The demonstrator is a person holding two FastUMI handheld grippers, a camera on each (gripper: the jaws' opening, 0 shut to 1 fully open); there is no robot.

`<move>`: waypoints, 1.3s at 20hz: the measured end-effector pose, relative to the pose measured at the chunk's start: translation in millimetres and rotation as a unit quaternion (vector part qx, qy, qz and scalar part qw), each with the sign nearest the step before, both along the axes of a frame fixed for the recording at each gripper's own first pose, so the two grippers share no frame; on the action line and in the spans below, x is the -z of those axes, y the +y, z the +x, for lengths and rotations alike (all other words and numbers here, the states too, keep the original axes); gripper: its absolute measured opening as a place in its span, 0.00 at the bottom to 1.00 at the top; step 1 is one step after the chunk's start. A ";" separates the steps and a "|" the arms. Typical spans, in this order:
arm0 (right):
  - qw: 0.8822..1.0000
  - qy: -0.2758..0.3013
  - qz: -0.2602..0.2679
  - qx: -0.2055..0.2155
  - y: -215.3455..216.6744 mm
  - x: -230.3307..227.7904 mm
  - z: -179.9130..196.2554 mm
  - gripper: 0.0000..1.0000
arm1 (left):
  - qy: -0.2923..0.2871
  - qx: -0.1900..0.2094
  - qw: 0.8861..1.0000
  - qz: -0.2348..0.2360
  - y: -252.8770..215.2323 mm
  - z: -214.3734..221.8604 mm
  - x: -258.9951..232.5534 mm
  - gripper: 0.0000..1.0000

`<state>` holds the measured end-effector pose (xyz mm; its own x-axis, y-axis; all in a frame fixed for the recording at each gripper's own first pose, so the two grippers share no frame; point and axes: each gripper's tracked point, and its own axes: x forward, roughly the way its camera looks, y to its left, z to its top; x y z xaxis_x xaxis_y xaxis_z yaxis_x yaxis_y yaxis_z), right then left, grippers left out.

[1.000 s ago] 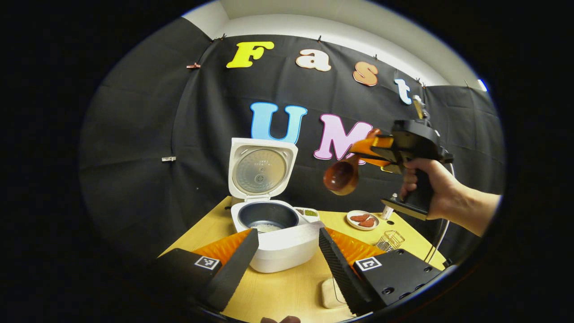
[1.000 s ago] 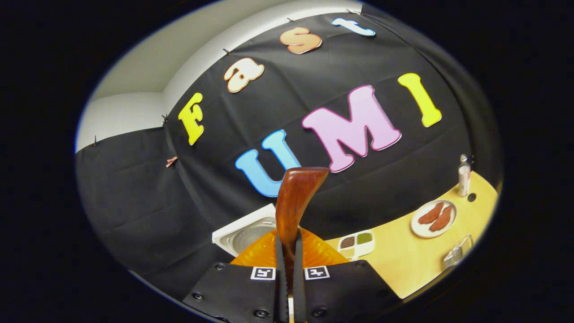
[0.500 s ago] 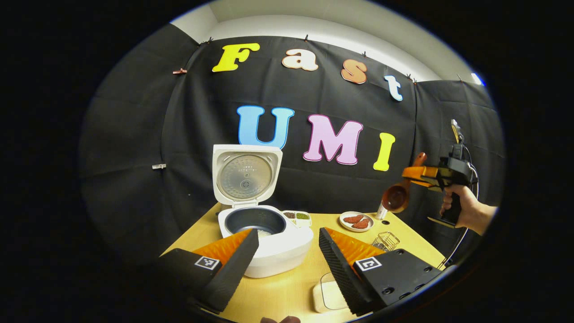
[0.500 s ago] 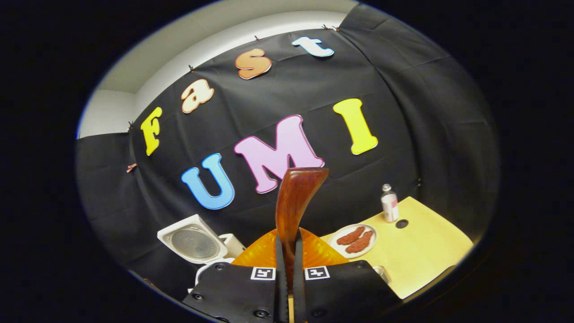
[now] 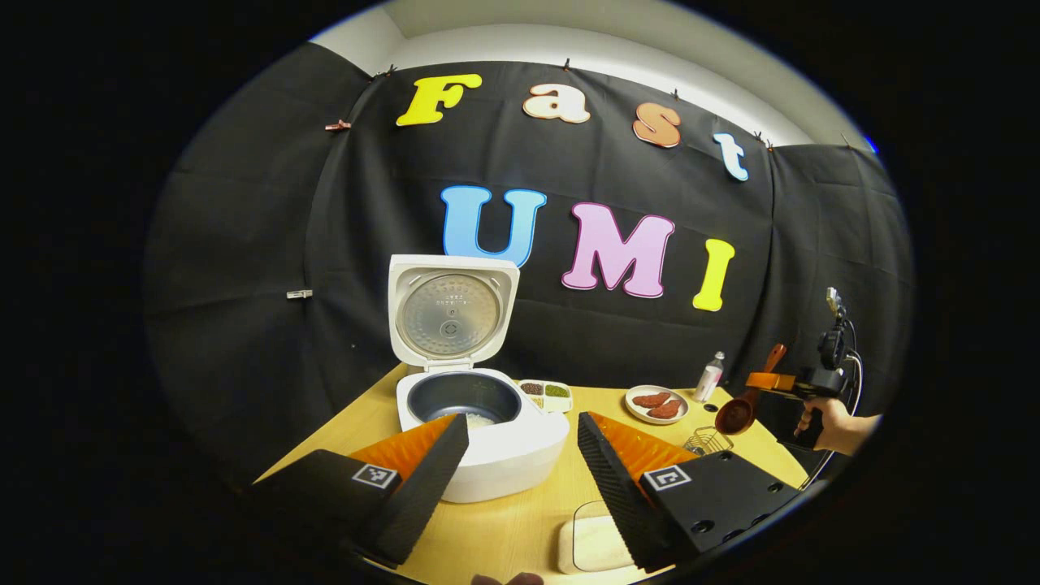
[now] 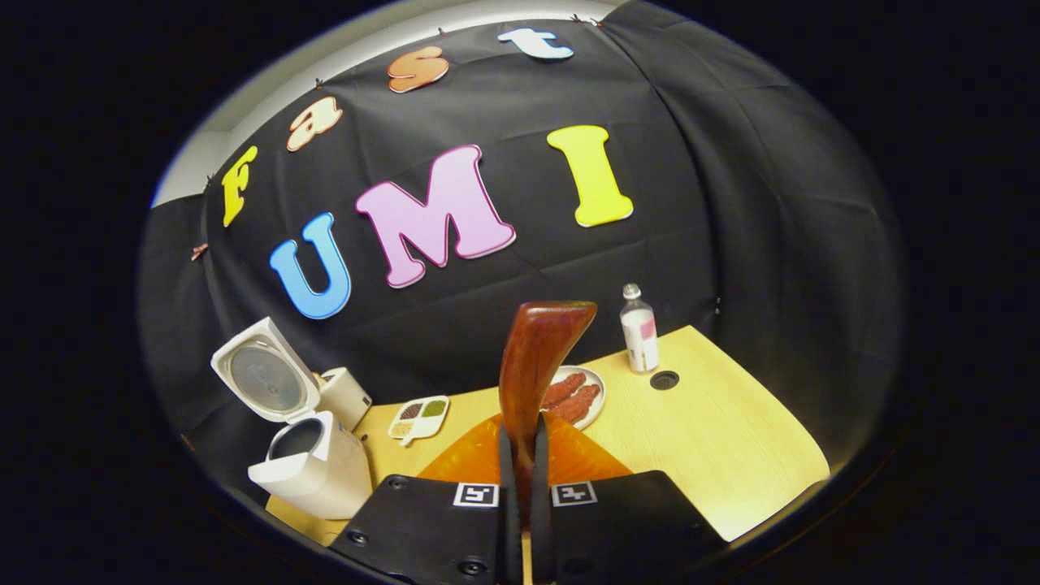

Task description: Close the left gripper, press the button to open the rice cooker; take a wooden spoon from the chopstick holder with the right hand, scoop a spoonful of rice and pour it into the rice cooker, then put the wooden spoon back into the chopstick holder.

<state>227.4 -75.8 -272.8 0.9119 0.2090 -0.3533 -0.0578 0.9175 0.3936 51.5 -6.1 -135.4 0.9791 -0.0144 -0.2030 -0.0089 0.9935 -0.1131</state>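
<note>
In the left gripper view, my left gripper (image 5: 520, 455) sat at the bottom of the frame with its jaws spread wide and nothing between them. The cooker (image 5: 487, 439) stood at centre frame on the table (image 5: 520, 528), between and just beyond the fingertips, its lid (image 5: 451, 313) tipped up against the black wall. A little rice (image 5: 478, 420) showed pale at the bottom of the dark pot. A flat white tray (image 5: 593, 546) lay at lower centre, partly behind one finger.

At the right edge of that view, a hand (image 5: 837, 426) held the right gripper (image 5: 772, 382), which carried the spoon (image 5: 743, 406) bowl-down, just above the wire holder (image 5: 705, 441). A plate (image 5: 656, 404) and a bottle (image 5: 711, 377) stood just left of it, and a sectioned dish (image 5: 546, 392) sat beside the cooker.

In the right gripper view, my right gripper (image 6: 524, 487) at bottom centre had its jaws pinched nearly together on the spoon (image 6: 536, 357), whose handle rose up the middle of the frame. The cooker (image 6: 313, 463) was at lower left, the dish (image 6: 418, 416) right of it, the plate (image 6: 581, 398) behind the handle and the bottle (image 6: 639, 329) at centre right. I could not tell from this view where the holder stood.
</note>
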 end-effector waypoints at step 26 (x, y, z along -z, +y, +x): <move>0.998 0.056 -0.024 0.033 -32.9 48.2 -9.3 0.98 | -0.019 -0.024 0.999 0.027 6.8 10.0 -32.2 0.94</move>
